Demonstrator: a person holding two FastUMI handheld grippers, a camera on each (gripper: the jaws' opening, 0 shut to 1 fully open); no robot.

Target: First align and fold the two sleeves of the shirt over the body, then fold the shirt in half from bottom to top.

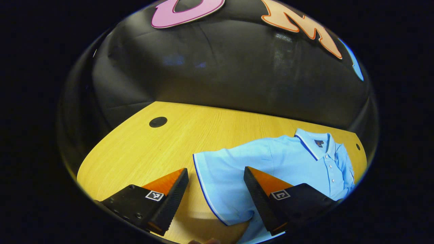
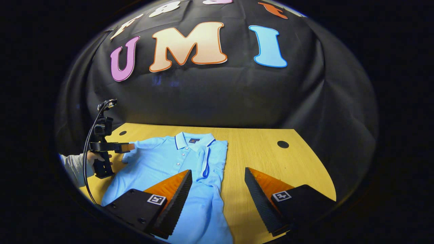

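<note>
A light blue polo shirt lies face up on the wooden table, collar toward the far side. In the left gripper view one sleeve spreads out flat toward me, and my left gripper stands open just above its trimmed cuff. In the right gripper view the shirt has its other sleeve lying folded over the body. My right gripper is open over that edge of the shirt, holding nothing. The left gripper, held by a hand, sits at the far sleeve.
Round cable holes mark the table top. Bare wood lies on the side of the shirt nearest my right gripper. The black booth wall stands right behind the table's far edge. A cable hangs from the left gripper.
</note>
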